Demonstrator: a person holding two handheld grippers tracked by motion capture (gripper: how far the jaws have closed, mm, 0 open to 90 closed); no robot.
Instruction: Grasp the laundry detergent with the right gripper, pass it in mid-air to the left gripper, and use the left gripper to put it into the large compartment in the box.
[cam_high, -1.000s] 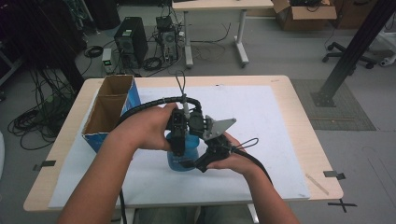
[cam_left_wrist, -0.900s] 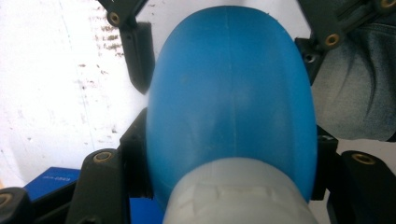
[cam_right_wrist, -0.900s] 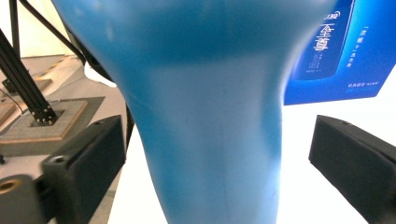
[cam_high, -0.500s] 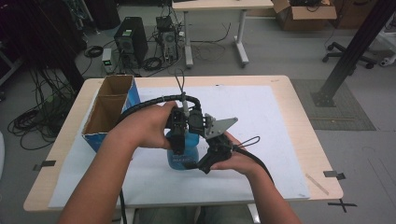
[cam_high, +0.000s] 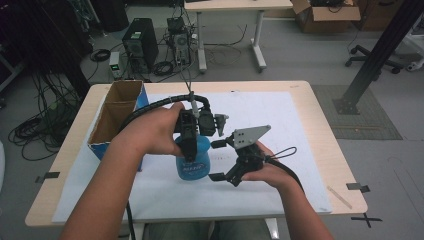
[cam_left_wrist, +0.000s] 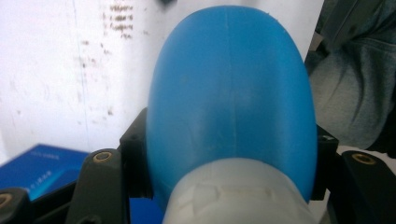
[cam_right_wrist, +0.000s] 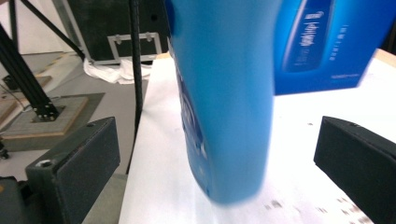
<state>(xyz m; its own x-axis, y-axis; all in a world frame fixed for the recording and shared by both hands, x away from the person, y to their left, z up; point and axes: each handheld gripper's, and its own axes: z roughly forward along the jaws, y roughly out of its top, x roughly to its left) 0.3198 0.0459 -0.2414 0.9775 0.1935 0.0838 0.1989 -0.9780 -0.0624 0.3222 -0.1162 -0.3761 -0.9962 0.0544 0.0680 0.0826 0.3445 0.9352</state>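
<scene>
A blue plastic bottle (cam_high: 195, 162) with a white label stands upright on the white sheet at mid-table. From above, my left gripper (cam_high: 192, 149) is shut on its upper part. In the left gripper view the bottle (cam_left_wrist: 229, 107) sits pinched between both black jaws, with its pale neck at the bottom. My right gripper (cam_high: 216, 161) lies on its side just right of the bottle; its jaws have just been opening. In the right gripper view the bottle (cam_right_wrist: 224, 102) stands ahead in the wide gap and neither of the fingers (cam_right_wrist: 74, 163) touches it.
An open cardboard box (cam_high: 117, 112) with blue sides stands at the table's left; its blue printed side (cam_right_wrist: 327, 42) shows behind the bottle. A white sheet (cam_high: 285, 115) covers most of the wooden tabletop. Cables trail from both grippers.
The right gripper's jaws have spread wider and the gripper has drawn back a little to the right, off the bottle. The left gripper and the bottle have kept still.
</scene>
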